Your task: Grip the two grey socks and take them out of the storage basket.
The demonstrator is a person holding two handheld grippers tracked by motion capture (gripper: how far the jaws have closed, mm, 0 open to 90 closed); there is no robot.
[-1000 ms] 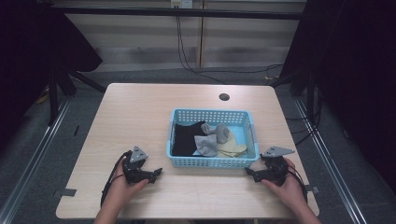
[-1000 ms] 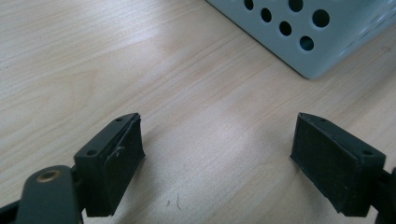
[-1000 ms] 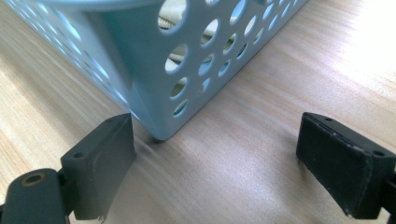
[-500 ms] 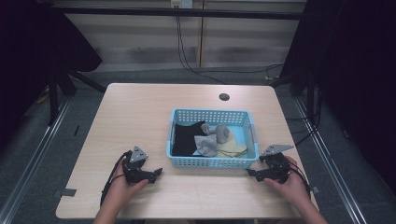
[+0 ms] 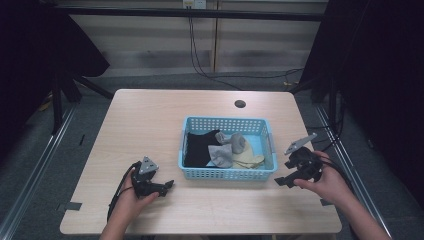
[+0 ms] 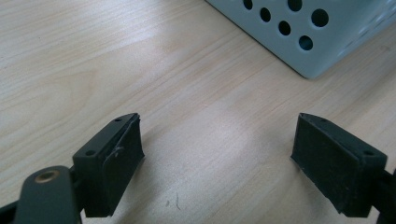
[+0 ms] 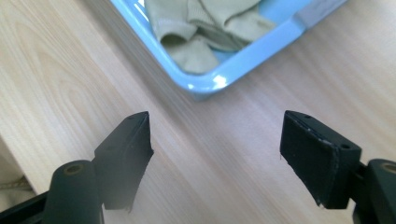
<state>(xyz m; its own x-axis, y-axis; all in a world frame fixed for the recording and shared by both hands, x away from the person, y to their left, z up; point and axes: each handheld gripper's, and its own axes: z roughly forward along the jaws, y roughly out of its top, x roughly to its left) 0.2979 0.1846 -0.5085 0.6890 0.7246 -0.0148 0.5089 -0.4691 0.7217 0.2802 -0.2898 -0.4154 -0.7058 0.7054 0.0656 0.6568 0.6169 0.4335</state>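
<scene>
A light blue perforated basket (image 5: 226, 173) stands on the wooden table (image 5: 150, 125), right of its middle. Inside lie a black cloth (image 5: 199, 148), grey socks (image 5: 227, 147) and a beige sock (image 5: 249, 159). My left gripper (image 5: 167, 186) rests low on the table just left of the basket's near left corner (image 6: 308, 42), jaws open and empty. My right gripper (image 5: 280, 181) hovers by the basket's near right corner (image 7: 210, 86), tilted, jaws open with nothing between them. The beige sock (image 7: 196, 28) shows over the basket's rim in the right gripper view.
A round cable hole (image 5: 240, 104) sits in the table near its far edge. Bare wood stretches left of the basket and along the front edge. Black frame posts (image 5: 57, 95) and dark curtains flank the table.
The right gripper has lifted and tilted a little, shifting slightly right and away from the basket. The left gripper has stayed in place.
</scene>
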